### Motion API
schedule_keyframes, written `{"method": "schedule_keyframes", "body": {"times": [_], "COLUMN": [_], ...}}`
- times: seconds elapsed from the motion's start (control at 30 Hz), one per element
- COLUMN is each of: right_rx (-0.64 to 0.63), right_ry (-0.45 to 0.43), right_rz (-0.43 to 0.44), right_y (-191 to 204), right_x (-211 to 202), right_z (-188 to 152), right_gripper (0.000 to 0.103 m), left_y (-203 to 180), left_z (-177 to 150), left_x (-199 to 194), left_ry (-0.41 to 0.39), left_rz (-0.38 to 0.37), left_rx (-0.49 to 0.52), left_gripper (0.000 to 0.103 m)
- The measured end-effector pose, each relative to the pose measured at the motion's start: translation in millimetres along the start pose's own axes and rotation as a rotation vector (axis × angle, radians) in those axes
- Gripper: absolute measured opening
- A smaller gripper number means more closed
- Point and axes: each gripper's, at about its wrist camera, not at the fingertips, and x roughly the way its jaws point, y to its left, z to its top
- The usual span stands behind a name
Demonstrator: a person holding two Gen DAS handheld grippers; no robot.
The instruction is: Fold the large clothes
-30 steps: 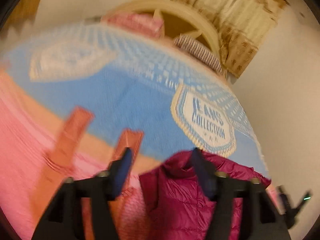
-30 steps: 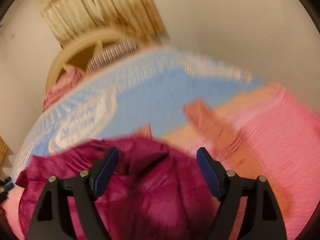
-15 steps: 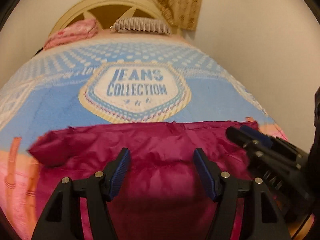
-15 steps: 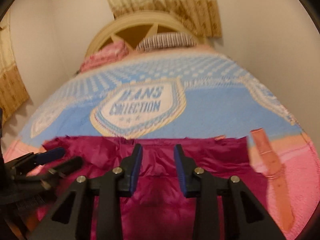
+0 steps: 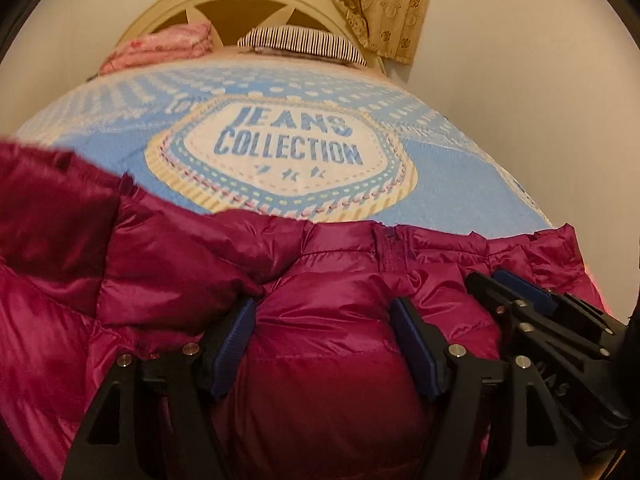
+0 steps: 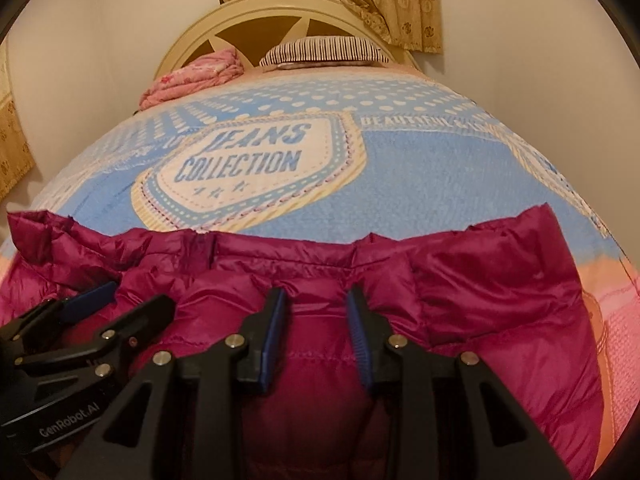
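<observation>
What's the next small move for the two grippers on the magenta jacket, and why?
Probably close the left gripper on the puffer jacket. Its jaws stand wide apart over the fabric, while the right gripper beside it shows narrower jaws with fabric bulging between them; whether it pinches is unclear. Both must hold before lifting a fold.

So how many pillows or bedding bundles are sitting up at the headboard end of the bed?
2: a striped pillow lying centre-right against the headboard, and a crumpled pink floral bundle to its left. More may be hidden behind the bed's rise.
</observation>
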Motion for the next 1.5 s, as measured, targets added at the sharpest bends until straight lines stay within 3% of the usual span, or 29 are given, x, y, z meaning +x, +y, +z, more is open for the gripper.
{"method": "schedule_keyframes", "body": {"times": [0.13,0.2,0.3,0.43,0.53,0.67,0.77,0.9,1.07,1.13,1.27,1.4,1.47,1.5], "right_rx": [0.047,0.075,0.178,0.355,0.490,0.412,0.394,0.402,0.398,0.399,0.396,0.377,0.330,0.288], "right_ry": [-0.031,-0.058,-0.014,0.020,0.019,0.051,0.052,0.047,0.047,0.047,0.048,0.063,0.075,0.034], "right_rz": [-0.031,-0.111,-0.202,-0.185,-0.113,-0.167,-0.188,-0.178,-0.184,-0.183,-0.189,-0.214,-0.240,-0.232], "right_y": [-12.5,-31.3,-71.9,-118.1,-140.8,-126.5,-124.4,-129.0,-128.8,-129.1,-128.3,-123.5,-114.3,-102.7], "right_x": [-11.7,-22.0,-20.5,-14.8,-8.7,-4.0,-3.3,-4.5,-3.4,-3.9,-3.7,-4.1,-11.3,-25.4], "right_z": [7.2,10.4,5.8,-12.9,-25.5,-16.6,-15.1,-19.1,-20.2,-20.6,-20.0,-16.8,-9.3,-5.2], "right_gripper": [0.030,0.030,0.030,0.027,0.027,0.030,0.030,0.030,0.030,0.030,0.030,0.030,0.027,0.026], "left_y": [0.2,0.6,1.2,0.9,-1.0,1.3,25.8,82.3,141.1,147.1,136.5,137.8,137.5,138.0], "left_z": [-0.6,-0.8,-1.3,-1.9,-1.3,3.9,11.1,25.7,15.1,6.9,6.9,6.7,5.0,4.8], "left_x": [1.1,1.6,1.1,0.1,0.5,-14.7,-42.8,-57.8,-28.9,-20.3,-14.5,-11.6,-14.0,-15.2], "left_ry": [0.009,0.009,0.006,0.004,0.016,0.068,0.024,-0.035,0.024,0.017,0.013,0.013,0.011,0.011], "left_rz": [0.007,0.005,-0.001,-0.008,0.004,-0.010,-0.012,0.145,0.276,0.253,0.312,0.308,0.306,0.306], "left_rx": [0.001,-0.001,-0.001,0.002,0.011,0.045,0.025,-0.065,-0.240,-0.273,-0.219,-0.219,-0.220,-0.219], "left_gripper": [0.071,0.071,0.071,0.071,0.071,0.071,0.071,0.071,0.072,0.077,0.079,0.079,0.079,0.079]}}
